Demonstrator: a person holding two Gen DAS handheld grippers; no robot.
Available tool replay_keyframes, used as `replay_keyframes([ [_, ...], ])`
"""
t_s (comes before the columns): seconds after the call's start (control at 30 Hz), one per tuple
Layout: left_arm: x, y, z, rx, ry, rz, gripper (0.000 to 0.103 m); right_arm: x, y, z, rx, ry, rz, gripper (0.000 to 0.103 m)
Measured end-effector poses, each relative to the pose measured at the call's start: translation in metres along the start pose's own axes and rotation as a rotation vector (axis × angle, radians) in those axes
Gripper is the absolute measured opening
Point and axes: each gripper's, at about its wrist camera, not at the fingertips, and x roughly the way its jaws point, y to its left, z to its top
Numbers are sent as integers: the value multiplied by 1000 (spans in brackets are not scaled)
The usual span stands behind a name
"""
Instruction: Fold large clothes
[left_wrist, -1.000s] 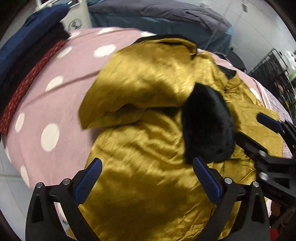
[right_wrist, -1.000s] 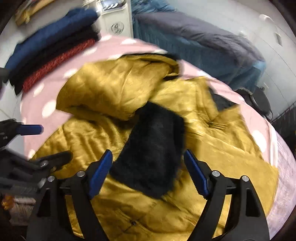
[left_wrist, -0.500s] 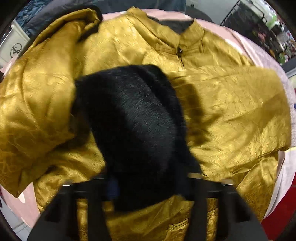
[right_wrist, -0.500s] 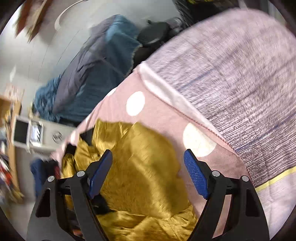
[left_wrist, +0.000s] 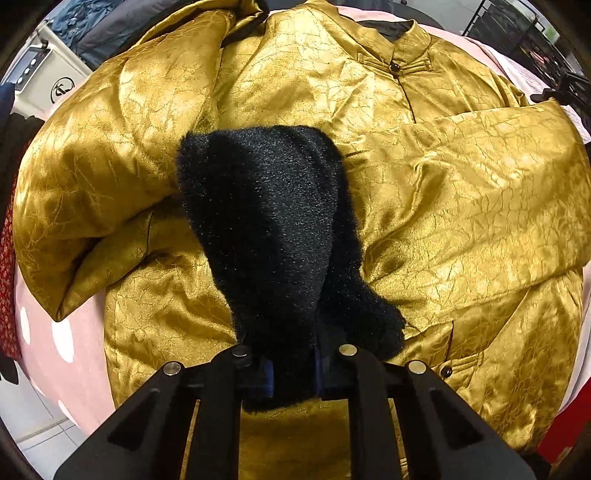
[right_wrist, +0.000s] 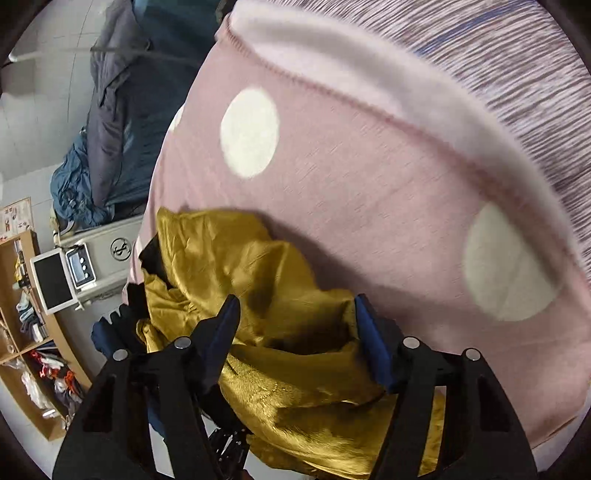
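Left tongs (left_wrist: 293, 369), parted a second ago, now clench the black fur cuff (left_wrist: 273, 236), hiding their tips; right tongs (right_wrist: 299, 332) gape over gold jacket (right_wrist: 258, 280) at 6 o'clock.

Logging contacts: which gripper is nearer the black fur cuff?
Left. The left gripper has its jaws shut on the fur cuff; the right gripper sits open over gold fabric elsewhere.

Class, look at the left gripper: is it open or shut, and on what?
Shut. The left gripper has its fingers drawn close together, pinching the black furry cuff of the gold jacket between them.
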Motion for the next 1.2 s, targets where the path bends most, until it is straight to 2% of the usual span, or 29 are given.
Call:
replay_keyframes([
  [0.03,0,-1,1,3,1,4,14,4,7,-3,-30,0,-15,54],
  [0.07,1,-2,4,12,0,11,14,5,12,-6,-66,-10,-59,22],
  [0.13,-1,-4,4,25,-4,18,15,-3,17,-12,-126,-71,-153,12],
  [0.2,-3,-7,7,30,-10,16,14,-22,20,-14,-169,-138,-185,8],
  [0.27,-6,-15,16,40,-21,23,14,-47,25,-13,-221,-249,-268,7],
  [0.3,-11,-18,18,47,-28,28,14,-57,25,-10,-229,-297,-281,6],
  [0.33,-14,-22,23,65,-45,41,14,-65,22,-6,-217,-324,-288,3],
  [0.4,-18,-29,34,103,-82,70,14,-83,13,0,-180,-396,-366,3],
  [0.43,-19,-32,39,117,-89,78,14,-90,8,3,-149,-407,-350,3],
  [0.5,-16,-36,50,134,-79,84,15,-97,6,-1,-134,-379,-264,4],
  [0.53,-13,-37,53,131,-66,86,15,-97,15,-9,-191,-364,-245,6],
  [0.57,-9,-35,56,117,-51,81,15,-91,28,-20,-277,-346,-268,24],
  [0.6,-7,-33,58,105,-46,72,14,-81,40,-32,-364,-319,-311,63],
  [0.63,-4,-34,58,101,-42,69,14,-73,48,-41,-416,-312,-349,78],
  [0.7,0,-36,58,117,-40,80,15,-64,51,-60,-476,-345,-400,81],
  [0.8,3,-37,60,144,-45,102,14,-38,37,-85,-491,-302,-453,78],
  [0.87,2,-45,63,170,-65,124,14,-27,31,-105,-548,-313,-480,78],
  [0.93,-2,-50,71,184,-89,138,15,-18,30,-133,-660,-353,-559,78],
  [0.97,-4,-51,79,184,-99,145,15,-8,30,-145,-733,-370,-628,78],
  [1.03,-4,-53,91,182,-110,156,15,18,23,-159,-826,-334,-763,78],
  [1.07,-1,-54,97,189,-106,161,17,25,16,-161,-830,-305,-788,78],
  [1.13,10,-58,106,212,-70,164,22,35,-3,-157,-800,-276,-789,79],
  [1.2,16,-56,105,222,-56,173,23,34,-16,-148,-733,-266,-748,83],
])
